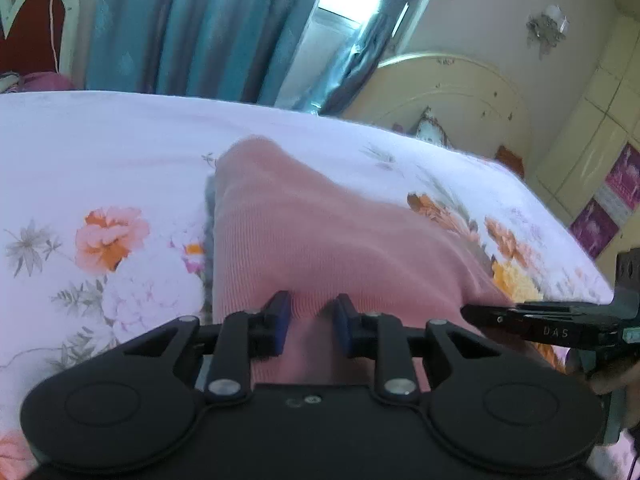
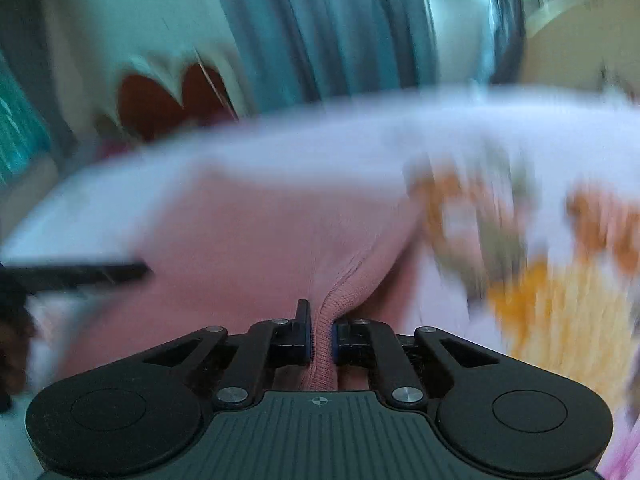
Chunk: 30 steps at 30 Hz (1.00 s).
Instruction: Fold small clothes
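both grippers hold the pink garment (image 1: 304, 232) on the bed (image 1: 100, 140): right gripper (image 2: 321, 340) jaws pinched on its hem, left gripper (image 1: 310, 320) jaws narrowed around a bunch. folding looks barely begun.

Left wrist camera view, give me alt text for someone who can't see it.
A pink ribbed garment lies on a floral bedsheet, its near edge between the blue pads of the left claw. The right claw reaches in from the right to the garment's edge. Teal curtains hang behind the bed.
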Available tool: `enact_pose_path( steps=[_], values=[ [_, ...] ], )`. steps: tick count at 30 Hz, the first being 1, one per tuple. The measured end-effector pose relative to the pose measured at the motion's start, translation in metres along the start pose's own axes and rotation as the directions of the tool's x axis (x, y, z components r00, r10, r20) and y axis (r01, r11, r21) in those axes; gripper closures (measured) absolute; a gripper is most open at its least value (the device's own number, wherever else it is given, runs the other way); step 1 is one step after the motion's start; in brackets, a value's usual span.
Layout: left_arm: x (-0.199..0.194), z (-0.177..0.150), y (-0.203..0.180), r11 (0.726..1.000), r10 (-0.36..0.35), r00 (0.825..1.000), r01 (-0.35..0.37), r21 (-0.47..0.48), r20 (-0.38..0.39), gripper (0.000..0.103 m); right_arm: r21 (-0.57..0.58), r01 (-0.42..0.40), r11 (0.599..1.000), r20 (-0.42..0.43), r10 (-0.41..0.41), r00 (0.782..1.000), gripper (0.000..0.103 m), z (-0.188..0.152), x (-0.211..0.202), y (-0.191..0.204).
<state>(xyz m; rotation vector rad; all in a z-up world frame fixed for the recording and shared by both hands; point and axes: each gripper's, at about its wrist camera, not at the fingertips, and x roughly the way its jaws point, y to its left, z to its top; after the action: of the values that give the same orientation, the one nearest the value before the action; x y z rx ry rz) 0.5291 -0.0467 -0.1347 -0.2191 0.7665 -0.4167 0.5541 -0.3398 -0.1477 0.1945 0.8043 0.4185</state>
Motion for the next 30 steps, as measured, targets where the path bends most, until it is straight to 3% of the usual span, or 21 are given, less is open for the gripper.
enact_pose_path(
  steps=[9,11,17,22,27,29,30],
  values=[
    [0.006,0.019,0.007,0.998,-0.047,0.999,0.047,0.028,-0.009,0.077,0.079,-0.002,0.997,0.009,0.001,1.0,0.092,0.013,-0.003,-0.01],
    [0.013,0.02,0.003,0.998,-0.031,0.998,0.033,0.045,-0.048,0.077,0.045,0.039,0.998,-0.008,-0.039,0.999,0.093,0.008,-0.001,-0.008],
    [0.003,0.021,-0.006,0.996,-0.026,0.998,0.032,0.082,-0.064,0.078,0.135,0.041,0.99,-0.002,-0.041,0.999,0.093,0.017,-0.013,-0.011],
    [-0.045,-0.012,-0.009,0.992,-0.101,0.995,0.101,0.073,-0.007,0.078,0.093,0.044,0.995,0.038,-0.048,0.998,0.091,0.008,-0.061,0.007],
    [-0.076,-0.045,-0.005,0.997,-0.08,0.996,0.08,-0.004,0.045,0.078,0.138,0.02,0.99,0.012,-0.021,1.0,0.09,-0.025,-0.096,0.018],
    [-0.078,-0.051,-0.003,0.998,-0.065,0.997,0.065,-0.011,0.033,0.078,0.155,0.02,0.988,-0.005,-0.019,1.0,0.085,-0.037,-0.098,0.02],
    [-0.077,-0.053,-0.003,0.998,-0.06,0.998,0.06,-0.011,0.022,0.078,0.159,0.025,0.987,-0.008,-0.025,1.0,0.063,-0.04,-0.097,0.021]
  ],
)
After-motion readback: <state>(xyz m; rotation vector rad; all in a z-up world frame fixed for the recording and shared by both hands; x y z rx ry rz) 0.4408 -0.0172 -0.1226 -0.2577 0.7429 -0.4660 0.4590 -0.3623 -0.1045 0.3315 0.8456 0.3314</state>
